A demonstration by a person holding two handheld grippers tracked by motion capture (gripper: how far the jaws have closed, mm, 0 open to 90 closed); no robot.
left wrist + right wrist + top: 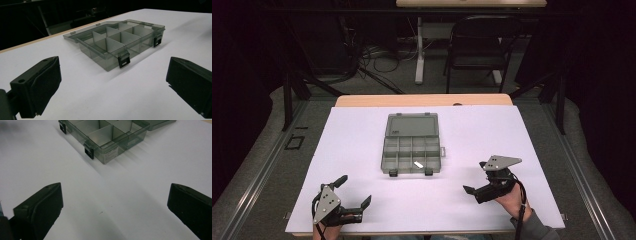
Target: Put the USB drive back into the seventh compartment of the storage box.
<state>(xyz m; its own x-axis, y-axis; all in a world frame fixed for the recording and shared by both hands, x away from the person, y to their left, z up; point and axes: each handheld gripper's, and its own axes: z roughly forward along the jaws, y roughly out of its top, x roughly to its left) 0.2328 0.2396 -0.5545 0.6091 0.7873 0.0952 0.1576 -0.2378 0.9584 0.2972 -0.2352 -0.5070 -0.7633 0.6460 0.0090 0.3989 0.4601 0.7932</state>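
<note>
A grey see-through compartment box [412, 149] lies open in the middle of the white table cover, its lid [412, 125] folded flat on the far side. Dividers split it into several compartments, and two black latches hang on its front wall. A small white patch [418, 164] shows in a front compartment. My left gripper [355, 190] rests at the near left, open and holding nothing. My right gripper [476, 178] is at the near right, also open and holding nothing. The box [117, 42] sits beyond the left gripper [112, 67]. The box [105, 135] also sits beyond the right gripper [115, 192].
The white cover [362, 150] spreads over a wooden table whose far edge [422, 100] shows. Behind it stand a black folding chair [477, 45] and a table leg [419, 50] among floor cables. Bare cover lies between both grippers and the box.
</note>
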